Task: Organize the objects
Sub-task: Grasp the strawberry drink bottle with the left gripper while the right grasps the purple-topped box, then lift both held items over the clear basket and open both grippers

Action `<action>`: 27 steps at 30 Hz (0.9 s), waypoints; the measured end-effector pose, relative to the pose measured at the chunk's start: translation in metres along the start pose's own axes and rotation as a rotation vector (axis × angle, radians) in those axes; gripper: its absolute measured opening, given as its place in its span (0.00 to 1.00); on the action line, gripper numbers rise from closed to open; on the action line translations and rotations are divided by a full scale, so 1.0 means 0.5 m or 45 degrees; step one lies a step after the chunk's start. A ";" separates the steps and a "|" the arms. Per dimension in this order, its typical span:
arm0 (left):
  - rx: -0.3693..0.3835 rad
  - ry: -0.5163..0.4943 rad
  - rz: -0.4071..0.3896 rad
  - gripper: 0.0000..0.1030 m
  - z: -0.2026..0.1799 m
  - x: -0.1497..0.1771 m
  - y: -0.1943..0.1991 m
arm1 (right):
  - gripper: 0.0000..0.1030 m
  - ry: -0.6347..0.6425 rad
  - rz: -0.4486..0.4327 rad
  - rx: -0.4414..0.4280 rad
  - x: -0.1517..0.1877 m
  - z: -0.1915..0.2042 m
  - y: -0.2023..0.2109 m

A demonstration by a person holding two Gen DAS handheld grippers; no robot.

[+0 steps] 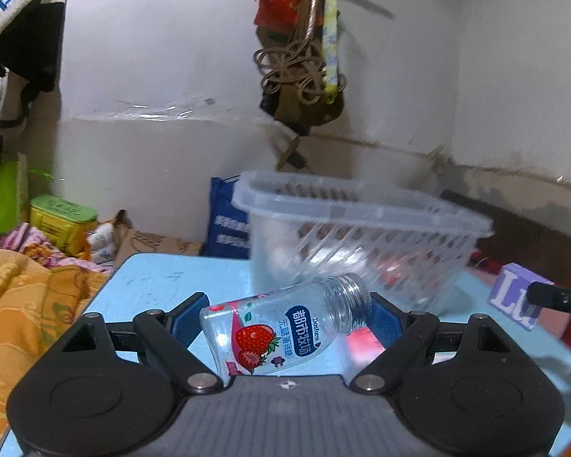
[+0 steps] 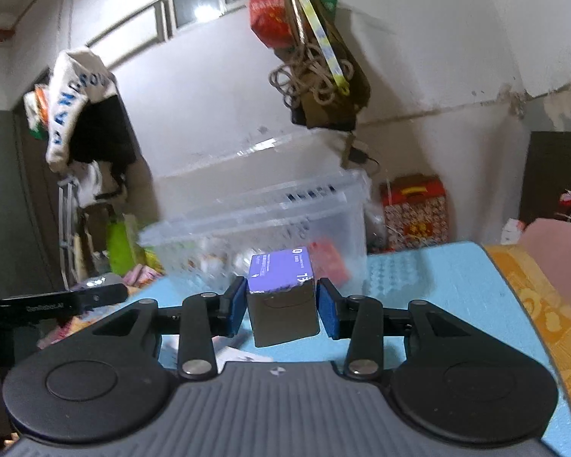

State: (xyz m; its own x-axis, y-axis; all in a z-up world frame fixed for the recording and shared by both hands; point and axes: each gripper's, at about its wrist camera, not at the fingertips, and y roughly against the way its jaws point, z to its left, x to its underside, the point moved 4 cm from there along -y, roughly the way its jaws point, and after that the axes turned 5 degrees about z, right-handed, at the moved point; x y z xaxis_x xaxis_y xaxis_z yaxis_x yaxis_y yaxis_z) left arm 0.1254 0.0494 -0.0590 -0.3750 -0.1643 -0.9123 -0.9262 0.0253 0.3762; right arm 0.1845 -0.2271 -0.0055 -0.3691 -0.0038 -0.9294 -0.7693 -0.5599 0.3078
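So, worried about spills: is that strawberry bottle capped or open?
Open: the strawberry drink bottle, lying sideways in the left gripper, shows bare neck threads, no cap. It looks empty.

both cams sit low on their grippers, looking forward along the fingers and tilted up a bit, so lots of wall shows. the left wrist view is close over the blue table [image 1: 152,278], facing the clear basket [image 1: 361,228] from its left end, near enough that a bottle [image 1: 281,327] fills the jaws. the right wrist view faces the same basket [image 2: 270,213] from its right end, a purple box [image 2: 281,270] up close. both share the basket, table [image 2: 437,285] and hanging rope bundle [image 1: 304,72] [image 2: 312,76].
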 end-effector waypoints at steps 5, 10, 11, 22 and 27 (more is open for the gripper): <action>0.057 0.018 -0.033 0.87 -0.011 -0.042 0.039 | 0.43 0.004 -0.056 -0.053 -0.042 0.016 0.019; 0.096 0.022 -0.056 0.87 -0.016 -0.074 0.061 | 0.43 0.006 -0.058 -0.082 -0.067 0.025 0.011; 0.106 0.024 -0.056 0.87 -0.017 -0.080 0.063 | 0.43 0.008 -0.061 -0.088 -0.071 0.028 0.012; 0.127 0.012 -0.014 0.87 -0.044 -0.226 -0.026 | 0.42 0.305 -0.083 -0.014 -0.173 0.078 -0.113; 0.120 0.041 0.134 0.87 -0.052 -0.255 -0.130 | 0.42 0.192 -0.008 -0.016 -0.213 0.032 -0.208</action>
State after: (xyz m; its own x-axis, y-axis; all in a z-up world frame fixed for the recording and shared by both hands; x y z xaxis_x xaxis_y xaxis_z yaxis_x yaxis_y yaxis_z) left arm 0.2347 0.0431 0.0372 -0.4704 -0.1873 -0.8623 -0.8818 0.1361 0.4515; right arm 0.2956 -0.1553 0.0649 -0.2812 -0.1239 -0.9516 -0.7645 -0.5705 0.3002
